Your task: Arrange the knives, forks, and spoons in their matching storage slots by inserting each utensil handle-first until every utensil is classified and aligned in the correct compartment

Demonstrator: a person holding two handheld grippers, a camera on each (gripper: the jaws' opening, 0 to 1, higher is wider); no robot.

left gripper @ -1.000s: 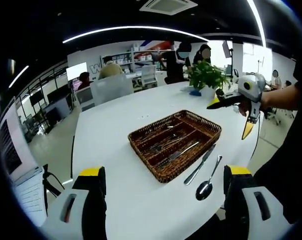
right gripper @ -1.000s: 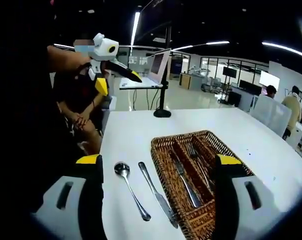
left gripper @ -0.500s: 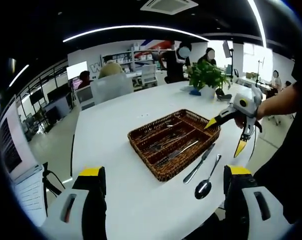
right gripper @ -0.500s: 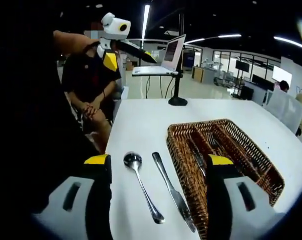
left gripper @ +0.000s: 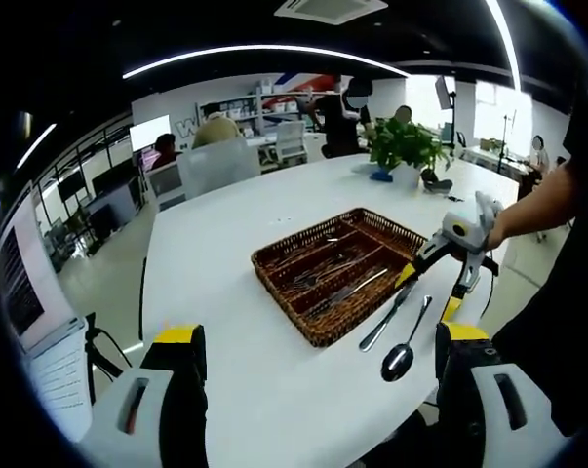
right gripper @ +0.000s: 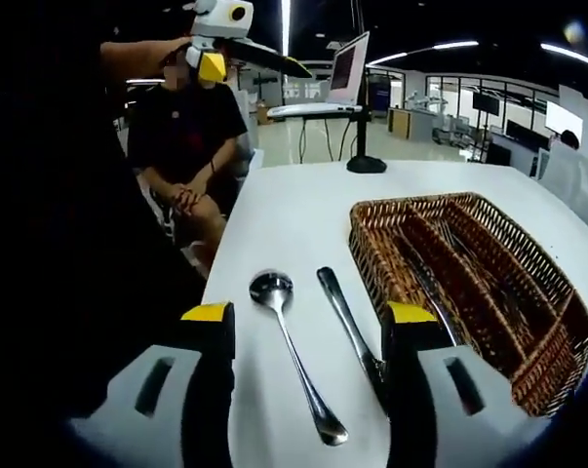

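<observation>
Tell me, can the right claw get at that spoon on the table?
Probably yes. The right claw is open and low over the spoon, which lies alone on the white table beside the knife, with nothing covering it.

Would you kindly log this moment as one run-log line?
right gripper: open, above spoon | knife: on table beside basket | left gripper: open
</observation>
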